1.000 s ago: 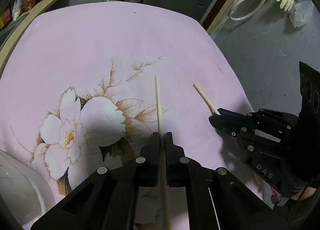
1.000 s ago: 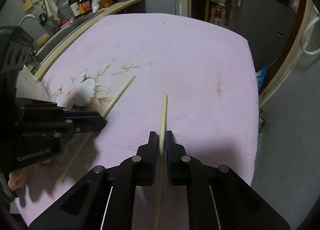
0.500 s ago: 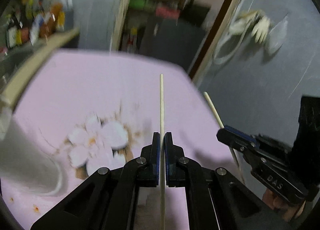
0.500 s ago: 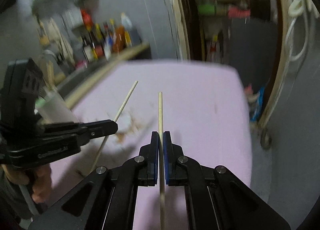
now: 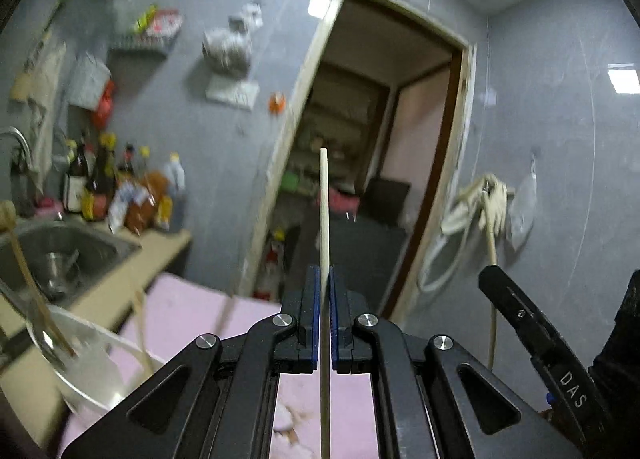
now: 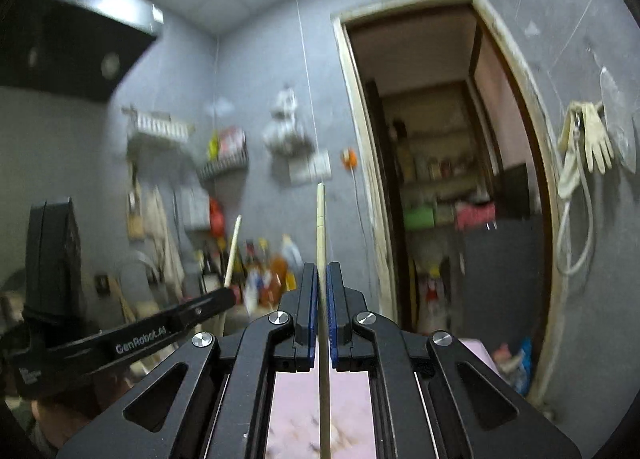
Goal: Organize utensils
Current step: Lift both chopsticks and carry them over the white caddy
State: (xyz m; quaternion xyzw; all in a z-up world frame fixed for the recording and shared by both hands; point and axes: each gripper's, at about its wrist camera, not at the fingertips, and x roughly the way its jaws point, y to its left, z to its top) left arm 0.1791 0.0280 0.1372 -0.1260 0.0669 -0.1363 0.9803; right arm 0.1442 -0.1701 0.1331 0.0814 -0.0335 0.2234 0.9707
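Pale wood identifies the chopstick in the left wrist view: it stands upright, clamped between the blue-lined pads of the left gripper, whose jaws are closed down to the width of the stick. The stick runs from below the jaws up past the fingertips, and its upper end shows against the doorway. Under the gripper lies the pink flowered cloth. At lower left a white bowl sits on the cloth, blurred, beside the steel sink and a cluster of sauce bottles on the counter. At right the right gripper enters the view, clamped on a second chopstick that points upward; rubber gloves hang on the wall behind it. In the right wrist view, the right gripper has its jaws closed tight on that second chopstick, held vertical and centred between the blue pads, tip level with the wall shelves. The left gripper, marked GenRobot.AI, reaches in from the left holding its chopstick upright and slightly tilted. The two chopsticks are near each other but apart, both raised above the cloth. The range hood occupies the upper left.
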